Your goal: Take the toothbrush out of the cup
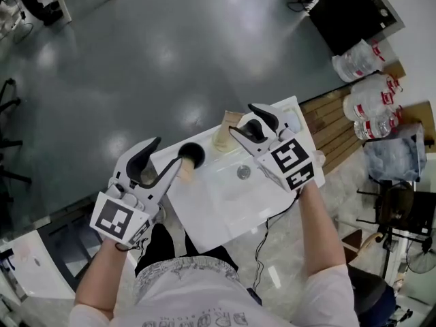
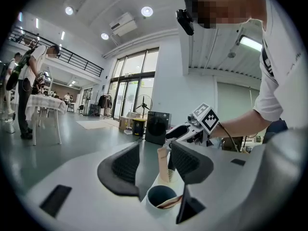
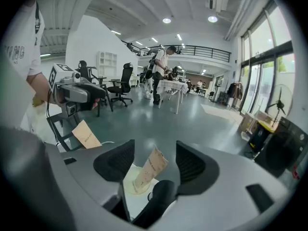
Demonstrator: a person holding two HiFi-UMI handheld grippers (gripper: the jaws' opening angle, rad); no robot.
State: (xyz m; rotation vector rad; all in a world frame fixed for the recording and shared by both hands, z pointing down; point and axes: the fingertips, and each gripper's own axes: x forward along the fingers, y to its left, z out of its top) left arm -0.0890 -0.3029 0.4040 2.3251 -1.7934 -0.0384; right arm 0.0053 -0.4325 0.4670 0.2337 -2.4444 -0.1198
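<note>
A dark-lined cup [image 1: 191, 153] stands on the white sink top [image 1: 204, 213], with a paper-wrapped toothbrush [image 1: 184, 172] leaning out of it toward my left gripper [image 1: 169, 152]. That gripper is open, and the cup [image 2: 161, 196] and its toothbrush [image 2: 169, 203] sit just below its jaws. A cream cup [image 1: 221, 138] holds a second wrapped toothbrush [image 3: 150, 170] upright. My right gripper [image 1: 242, 118] is open, with one jaw on each side of that toothbrush and a gap both ways.
The sink has a drain [image 1: 243, 172] in its basin. A dark curved object [image 3: 161, 196] lies under the right jaws. Packs of water bottles [image 1: 371, 87], a black box [image 1: 351, 9] and a chair [image 1: 395, 216] stand at right. People stand far off.
</note>
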